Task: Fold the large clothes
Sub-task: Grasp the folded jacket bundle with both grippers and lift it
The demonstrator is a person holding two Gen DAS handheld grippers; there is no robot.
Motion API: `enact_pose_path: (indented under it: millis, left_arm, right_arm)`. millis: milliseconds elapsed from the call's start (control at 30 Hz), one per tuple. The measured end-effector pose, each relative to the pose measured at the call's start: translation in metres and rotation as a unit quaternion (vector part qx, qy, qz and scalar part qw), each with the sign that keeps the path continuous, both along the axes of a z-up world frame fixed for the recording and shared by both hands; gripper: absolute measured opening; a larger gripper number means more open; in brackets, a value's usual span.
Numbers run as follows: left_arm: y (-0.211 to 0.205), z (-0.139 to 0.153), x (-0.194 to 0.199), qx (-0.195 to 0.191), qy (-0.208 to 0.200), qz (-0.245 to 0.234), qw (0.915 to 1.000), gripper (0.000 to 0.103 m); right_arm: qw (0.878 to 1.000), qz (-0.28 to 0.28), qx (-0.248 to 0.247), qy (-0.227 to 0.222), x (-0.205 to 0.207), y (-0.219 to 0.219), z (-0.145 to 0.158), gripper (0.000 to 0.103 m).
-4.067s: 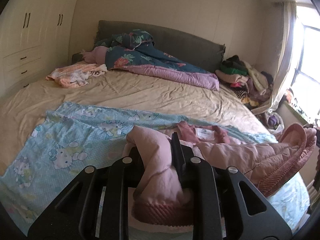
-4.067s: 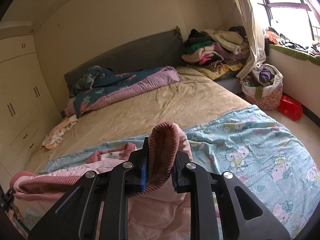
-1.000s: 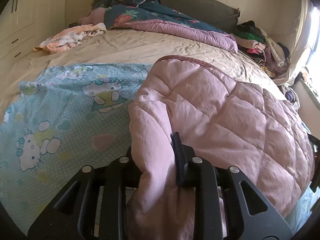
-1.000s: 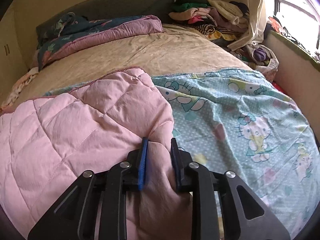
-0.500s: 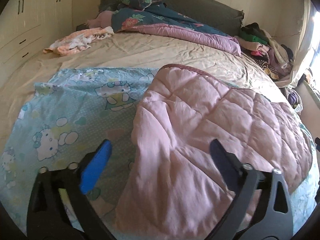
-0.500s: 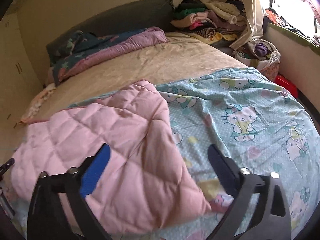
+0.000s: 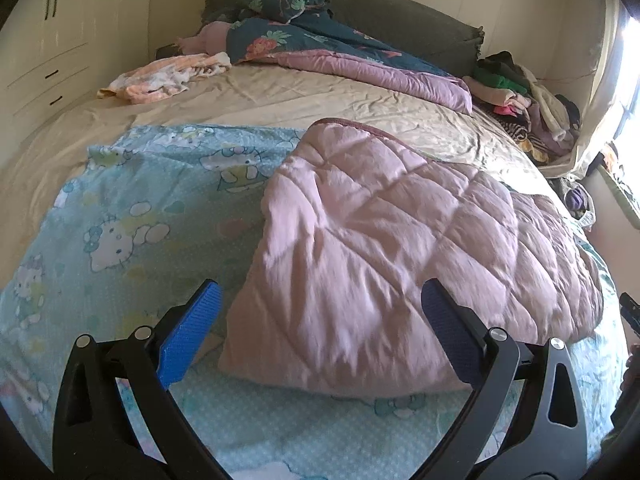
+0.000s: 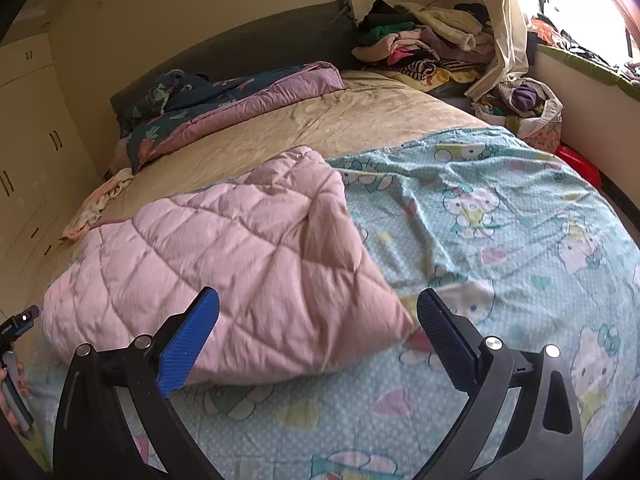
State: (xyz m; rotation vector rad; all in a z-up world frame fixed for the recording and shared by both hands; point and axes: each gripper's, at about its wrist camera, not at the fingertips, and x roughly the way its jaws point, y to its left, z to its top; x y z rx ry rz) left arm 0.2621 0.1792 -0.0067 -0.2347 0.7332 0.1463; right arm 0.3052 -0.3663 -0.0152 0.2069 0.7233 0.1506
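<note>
- The left gripper (image 7: 318, 322) has its jaws spread fully wide and holds nothing. They have just been opening, and the near left corner of the pink quilted padded jacket (image 7: 400, 248) lies below them, not pinched.
- The jacket rests folded on the light blue cartoon-print sheet (image 7: 120, 216) of the bed. Its long axis runs across the bed, left to right; the ribbed edge points toward the grey headboard (image 7: 400, 12).
- The right gripper (image 8: 318, 320) also stands fully open and empty.
- Risk: the puffy padding may spring up, so the loose fold can open again or slide on the smooth sheet.
</note>
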Motion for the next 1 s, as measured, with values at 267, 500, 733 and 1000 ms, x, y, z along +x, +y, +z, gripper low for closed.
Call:
enact_pose_path:
  millis: [267, 500, 733, 1000]
  left_arm:
    - [-0.004, -0.013, -0.024, -0.036, 0.005, 0.012, 0.9993, 0.094]
    - [-0.010, -0.039, -0.027, -0.108, 0.015, 0.020, 0.9938, 0.094]
    - [0.002, -0.070, -0.011, -0.211, 0.029, 0.030, 0.9767, 0.094]
    - [0.019, -0.090, 0.013, -0.309, 0.024, 0.046, 0.9495, 0.094]
  right_arm:
    - [0.999, -0.006, 0.039, 0.007, -0.015, 0.002, -0.011, 0.099]
    - [0.995, -0.016, 0.091, 0.046, -0.013, 0.002, -0.030, 0.099]
    - [0.979, -0.040, 0.181, 0.085, 0.002, -0.009, -0.056, 0.099]
    - [0.967, -0.038, 0.225, 0.111, 0.035, -0.003, -0.084, 0.099]
